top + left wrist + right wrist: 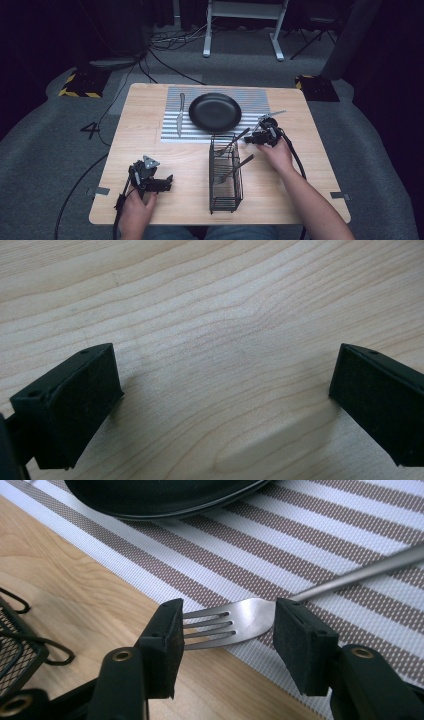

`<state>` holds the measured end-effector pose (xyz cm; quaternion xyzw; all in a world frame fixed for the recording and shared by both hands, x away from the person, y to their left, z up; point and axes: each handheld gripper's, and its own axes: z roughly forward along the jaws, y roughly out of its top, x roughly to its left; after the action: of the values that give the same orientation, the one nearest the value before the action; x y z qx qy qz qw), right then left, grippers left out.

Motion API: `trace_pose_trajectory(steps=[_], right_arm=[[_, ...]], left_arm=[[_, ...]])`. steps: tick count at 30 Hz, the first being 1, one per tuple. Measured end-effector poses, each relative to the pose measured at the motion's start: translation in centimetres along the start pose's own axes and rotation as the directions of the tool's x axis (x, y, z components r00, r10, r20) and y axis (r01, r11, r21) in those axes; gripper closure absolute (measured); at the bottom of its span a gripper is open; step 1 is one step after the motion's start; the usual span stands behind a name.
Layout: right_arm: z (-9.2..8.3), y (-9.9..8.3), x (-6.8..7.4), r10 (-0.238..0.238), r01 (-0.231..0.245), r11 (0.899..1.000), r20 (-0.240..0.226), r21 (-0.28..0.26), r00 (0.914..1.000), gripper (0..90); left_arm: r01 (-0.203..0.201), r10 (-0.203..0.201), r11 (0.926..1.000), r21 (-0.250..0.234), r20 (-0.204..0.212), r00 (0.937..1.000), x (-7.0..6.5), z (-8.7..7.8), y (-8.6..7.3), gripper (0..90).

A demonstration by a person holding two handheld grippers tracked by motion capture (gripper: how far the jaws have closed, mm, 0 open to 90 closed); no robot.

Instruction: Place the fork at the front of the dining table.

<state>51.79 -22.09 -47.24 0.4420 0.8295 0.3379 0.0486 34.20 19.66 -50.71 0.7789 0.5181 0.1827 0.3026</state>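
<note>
Item: wire basket (226,175), black mesh, standing on the tabletop (150,150) between my two tongs. I count two utensils inside, handles leaning out toward the right tongs (whether forks or spoons, I cannot tell).

Item: black plate (215,112), on a striped placemat (250,97) beyond the basket; it looks bare.

Item: knife (179,114), on the placemat just left of the plate.

Item: fork (240,622), lying across the placemat's near edge, tines pointing toward the basket. My right tongs (225,635) straddle its head, jaws apart, neither pad clearly touching it.

Item: left tongs (225,390), jaws spread wide over bare wood, nothing between them.
</note>
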Motion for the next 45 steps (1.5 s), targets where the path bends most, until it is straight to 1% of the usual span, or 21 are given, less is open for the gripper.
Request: trace_pose_trajectory(steps=[3, 6, 8, 10, 12, 15, 17, 18, 20, 27, 29, 30, 31, 32, 34, 36, 38, 41, 43, 44, 45], right_arm=[[-0.2, -0.3, 0.0, 0.007, -0.007, 1.000, -0.018, 0.002, 0.9998, 47.0], [-0.7, -0.5, 0.3, -0.009, 0.009, 1.000, -0.010, 0.008, 0.9999, 46.9], [-1.4, -0.5, 0.9, -0.029, 0.027, 0.998, -0.042, -0.048, 0.9987, 46.4], [-1.4, -0.5, 1.2, -0.041, 0.038, 0.998, -0.051, -0.050, 0.9979, 46.3], [-1.1, -0.5, 1.8, -0.070, 0.069, 0.997, -0.041, -0.030, 0.9967, 46.2], [-0.5, -0.8, 2.1, -0.109, 0.108, 0.994, 0.010, 0.010, 0.9940, 46.6], [-0.5, -1.2, 1.8, -0.097, 0.096, 0.995, 0.029, 0.025, 0.9949, 46.3], [-0.7, -1.5, 1.4, -0.078, 0.078, 0.997, 0.014, 0.020, 0.9969, 46.6], [-1.2, -2.1, 0.7, -0.053, 0.053, 0.999, 0.016, 0.010, 0.9985, 46.6], [-3.1, -3.8, -1.5, -0.004, 0.003, 1.000, 0.060, 0.009, 0.9982, 46.3], [-3.6, -4.1, -2.1, 0.007, -0.009, 1.000, 0.088, 0.021, 0.9961, 46.4], [-4.1, -4.2, -2.5, 0.008, -0.011, 1.000, 0.122, 0.027, 0.9925, 47.1], [-4.1, -4.2, -2.5, 0.008, -0.011, 1.000, 0.122, 0.027, 0.9925, 47.1], [-4.4, -4.3, -2.6, 0.014, -0.017, 1.000, 0.125, 0.019, 0.9920, 47.2], [-4.9, -4.1, -2.7, 0.028, -0.026, 0.999, 0.101, -0.018, 0.9944, 47.2], [-5.1, -3.5, -2.4, 0.007, -0.002, 0.999, 0.112, -0.042, 0.9937, 47.3], [-5.0, -2.7, -2.4, -0.001, 0.011, 0.997, 0.126, -0.078, 0.9920, 47.9], [-4.4, -2.4, -2.7, -0.013, 0.027, 0.995, 0.146, -0.097, 0.9892, 51.9], [-3.5, -2.0, -3.3, 0.004, 0.005, 0.998, 0.159, -0.057, 0.9873, 55.9], [-2.6, -1.6, -3.7, 0.006, 0.001, 0.999, 0.181, -0.039, 0.9835, 58.5], [-2.6, -1.6, -3.7, 0.006, 0.001, 0.999, 0.181, -0.039, 0.9835, 58.5]], left_arm=[[0.002, -0.002, 1.0000, 0.001, 0.001, 1.0000, 0.0, 0.0, 0.0, 0.2], [0.002, -0.002, 1.0000, 0.001, 0.001, 1.0000, 0.0, 0.0, 0.0, 0.2], [0.002, -0.002, 1.0000, 0.001, 0.001, 1.0000, 0.0, 0.0, 0.0, 0.2], [0.001, -0.001, 1.0000, 0.000, 0.000, 1.0000, 0.0, 0.0, 0.0, 0.2], [0.002, -0.002, 1.0000, 0.001, 0.001, 1.0000, 0.0, 0.0, 0.0, 0.2], [0.002, -0.002, 1.0000, 0.001, 0.001, 1.0000, 0.0, 0.0, 0.0, 0.2], [0.002, -0.002, 1.0000, 0.001, 0.001, 1.0000, 0.0, 0.0, 0.0, 0.2], [0.003, -0.003, 1.0000, 0.001, 0.001, 1.0000, 0.0, 0.0, 0.0, 0.2], [0.002, -0.002, 1.0000, 0.001, 0.001, 1.0000, 0.0, 0.0, 0.0, 0.2], [0.001, -0.001, 1.0000, 0.007, 0.005, 1.0000, 0.0, -0.1, 0.0, 0.2], [0.003, -0.003, 1.0000, 0.007, 0.006, 1.0000, -0.1, -0.1, 0.0, 0.2], [0.003, -0.003, 1.0000, 0.006, 0.007, 1.0000, -0.1, -0.1, 0.0, 0.2], [0.003, -0.003, 1.0000, 0.006, 0.006, 1.0000, -0.1, -0.1, 0.0, 0.2], [0.002, -0.002, 1.0000, 0.007, 0.007, 1.0000, 0.0, -0.1, 0.0, 0.2], [0.003, -0.003, 1.0000, 0.006, 0.007, 1.0000, -0.1, -0.1, 0.0, 0.2], [0.004, -0.004, 1.0000, 0.006, 0.007, 1.0000, -0.1, -0.1, 0.0, 0.2], [0.003, -0.003, 1.0000, 0.007, 0.007, 1.0000, -0.1, -0.1, 0.0, 0.2], [0.004, -0.004, 1.0000, 0.007, 0.007, 1.0000, -0.1, -0.1, 0.0, 0.2], [0.002, -0.002, 1.0000, 0.008, 0.007, 1.0000, 0.0, -0.1, 0.0, 0.2], [0.001, -0.001, 1.0000, 0.007, 0.006, 1.0000, 0.0, -0.1, 0.0, 0.2], [0.003, -0.003, 1.0000, 0.007, 0.007, 1.0000, -0.1, -0.1, 0.0, 0.2]])
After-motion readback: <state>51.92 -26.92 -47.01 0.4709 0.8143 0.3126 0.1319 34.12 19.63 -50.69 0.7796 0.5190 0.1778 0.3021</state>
